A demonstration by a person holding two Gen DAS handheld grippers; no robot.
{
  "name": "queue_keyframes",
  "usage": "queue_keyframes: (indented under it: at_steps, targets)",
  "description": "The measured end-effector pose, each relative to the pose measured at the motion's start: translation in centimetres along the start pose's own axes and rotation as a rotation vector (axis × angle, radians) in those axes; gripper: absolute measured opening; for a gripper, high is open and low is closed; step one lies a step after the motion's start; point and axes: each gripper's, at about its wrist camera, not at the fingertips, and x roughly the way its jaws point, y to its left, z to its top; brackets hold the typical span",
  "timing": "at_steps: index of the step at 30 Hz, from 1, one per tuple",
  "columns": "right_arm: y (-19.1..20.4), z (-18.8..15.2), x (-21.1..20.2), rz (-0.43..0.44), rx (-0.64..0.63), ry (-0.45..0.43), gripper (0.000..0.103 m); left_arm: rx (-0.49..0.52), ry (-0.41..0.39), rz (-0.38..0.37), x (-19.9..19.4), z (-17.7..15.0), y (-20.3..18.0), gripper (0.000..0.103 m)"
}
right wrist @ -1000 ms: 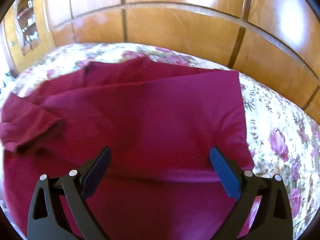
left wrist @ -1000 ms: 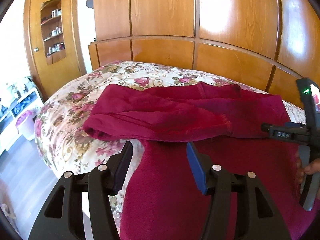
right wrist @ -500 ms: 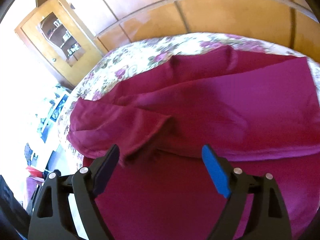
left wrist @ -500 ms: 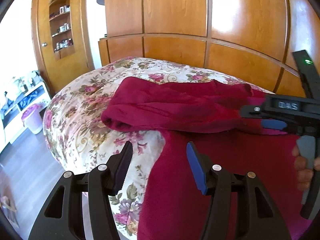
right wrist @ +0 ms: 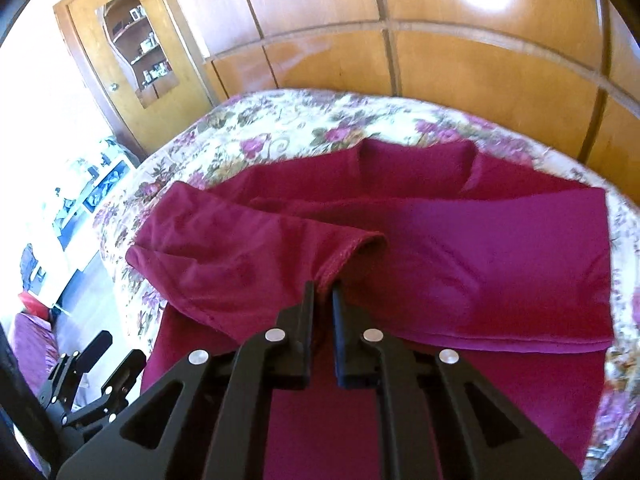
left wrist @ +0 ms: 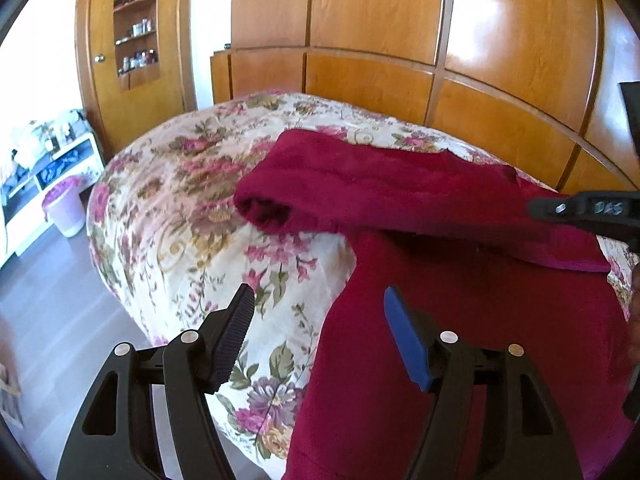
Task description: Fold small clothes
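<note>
Now the right tongs are pinched tight on the sleeve hem of the red top, which lies long from left to right on the flowery bed. So the right tongs are nearer, with the sleeve reaching left and far from them; the left tongs hang wide apart, holding nothing, near the top's left edge, and nothing blocks the way
</note>
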Motion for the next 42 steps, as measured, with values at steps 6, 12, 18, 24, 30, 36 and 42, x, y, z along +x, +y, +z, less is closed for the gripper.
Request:
queue_keyframes:
  at_steps: [6, 12, 18, 24, 30, 36, 42]
  targets:
    - [-0.9, 1.9, -2.7, -0.029, -0.009, -0.070, 0.007, 0.000, 0.020, 0.016, 0.3, -0.5, 0.7, 0.066]
    - [-2.2, 5.1, -6.9, -0.086, -0.036, -0.170, 0.007, 0.012, 0.028, 0.042, 1.2, 0.7, 0.5, 0.066]
    - [-7.7, 5.1, -8.0, -0.199, 0.038, -0.156, 0.007, 0.064, 0.002, 0.069, 2.2, 2.8, -1.3, 0.066]
    - [-13.7, 2.3, -6.6, -0.309, 0.130, -0.065, 0.007, 0.106, -0.013, 0.056, 3.0, 4.2, -3.5, 0.066]
    - [-17.8, -0.7, -4.3, -0.341, 0.230, 0.014, 0.007, 0.136, 0.005, 0.049, 4.3, 4.6, -5.1, 0.066]
    - [-18.9, -2.1, -3.1, -0.341, 0.278, 0.033, 0.007, 0.106, 0.046, 0.055, 6.0, 4.9, -4.8, 0.066]
    - [-19.1, -1.8, -3.2, -0.325, 0.286, 0.033, 0.007, 0.043, 0.026, -0.005, 5.9, 5.7, -1.9, 0.063]
